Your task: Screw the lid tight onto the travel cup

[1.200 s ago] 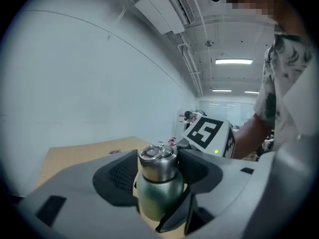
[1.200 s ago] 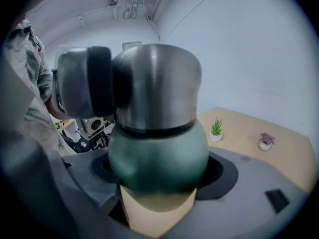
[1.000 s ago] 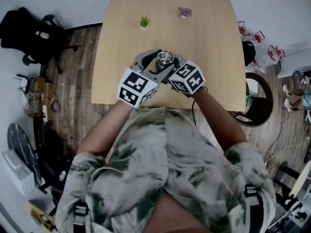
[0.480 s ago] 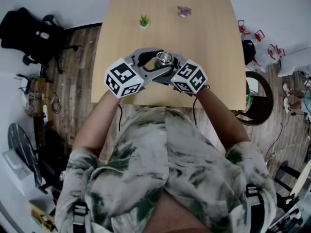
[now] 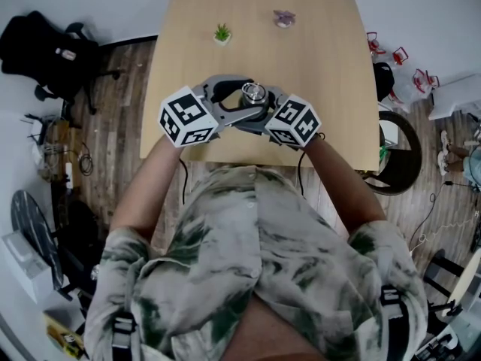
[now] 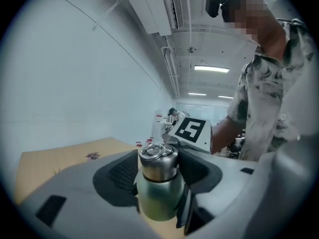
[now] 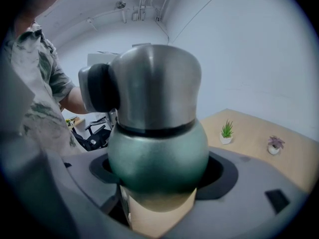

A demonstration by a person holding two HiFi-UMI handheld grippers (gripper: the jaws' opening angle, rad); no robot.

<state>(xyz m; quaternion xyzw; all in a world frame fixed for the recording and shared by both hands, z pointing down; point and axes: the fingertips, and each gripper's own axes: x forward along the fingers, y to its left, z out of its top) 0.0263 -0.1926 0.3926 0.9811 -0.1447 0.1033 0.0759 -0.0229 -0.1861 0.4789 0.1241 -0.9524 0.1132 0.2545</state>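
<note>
The right tongs (image 7: 158, 193) clench the travel cup (image 7: 157, 151) by its rounded matte-green body; the left tongs (image 6: 158, 172) grasp its ring-topped brushed-steel lid (image 6: 158, 158).

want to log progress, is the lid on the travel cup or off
On: the lid sits atop the green travel cup, with only a thin dark seam between them. Fully tight or not: cannot tell.

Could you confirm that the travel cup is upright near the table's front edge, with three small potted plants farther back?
Not quite: the head view shows only two, a green plant and a purple plant. The travel cup is indeed upright near the front edge of the table.
</note>
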